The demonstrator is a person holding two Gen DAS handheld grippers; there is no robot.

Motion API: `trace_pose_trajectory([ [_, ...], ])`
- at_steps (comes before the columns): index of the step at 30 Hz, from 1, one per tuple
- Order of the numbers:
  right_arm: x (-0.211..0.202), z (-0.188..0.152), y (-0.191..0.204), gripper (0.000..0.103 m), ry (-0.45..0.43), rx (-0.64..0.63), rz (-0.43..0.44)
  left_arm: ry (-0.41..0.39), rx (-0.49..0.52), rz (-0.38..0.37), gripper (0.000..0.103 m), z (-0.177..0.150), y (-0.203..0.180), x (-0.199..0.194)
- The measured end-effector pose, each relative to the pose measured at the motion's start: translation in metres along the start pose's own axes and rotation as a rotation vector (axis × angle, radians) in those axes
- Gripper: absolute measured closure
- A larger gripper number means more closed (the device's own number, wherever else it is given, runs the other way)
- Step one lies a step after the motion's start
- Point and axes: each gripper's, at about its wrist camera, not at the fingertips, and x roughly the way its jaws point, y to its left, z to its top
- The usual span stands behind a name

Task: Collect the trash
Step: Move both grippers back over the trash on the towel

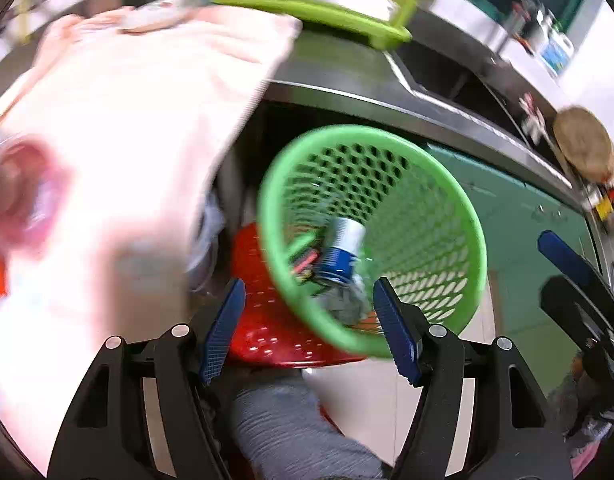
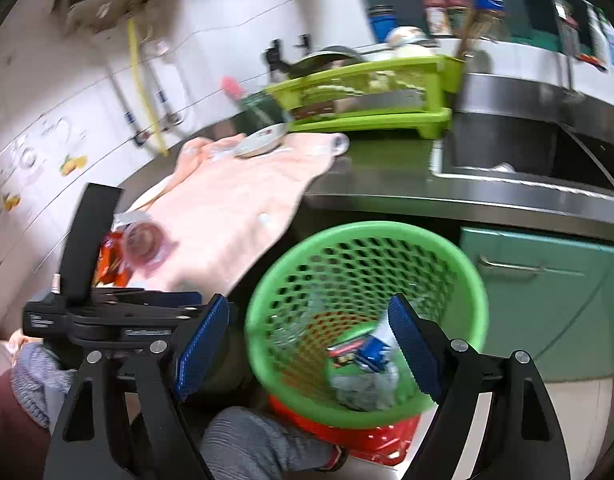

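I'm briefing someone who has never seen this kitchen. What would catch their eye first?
The bright green mesh basket on the red stool below the steel counter edge, with a blue-and-white can and wrappers inside. Next, the pale pink cloth spread over the counter, and the lime dish rack behind it beside the sink.

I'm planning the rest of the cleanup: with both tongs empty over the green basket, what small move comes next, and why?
Probably swing the left tongs toward the pink cup on the cloth. The green basket already holds trash, both tongs are empty, and the cup and orange wrapper still lie on the counter.
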Motion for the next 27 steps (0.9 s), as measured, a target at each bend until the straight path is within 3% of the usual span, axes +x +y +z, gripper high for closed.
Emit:
trace_pose_trajectory([
  [12, 0.038, 0.014, 0.113, 0.024, 0.045, -0.148, 0.173, -0.187, -0.207, 0.202, 0.037, -0.051, 0.116, -0.111],
  [18, 0.067, 0.016, 0.171, 0.024, 0.087, -0.187, 0.288, -0.259, -0.378, 0.301, 0.037, -0.087, 0.183, -0.156],
  [27, 0.117, 0.014, 0.258, 0.027, 0.144, -0.238, 0.409, -0.304, -0.585, 0.357, 0.037, -0.136, 0.256, -0.189],
])
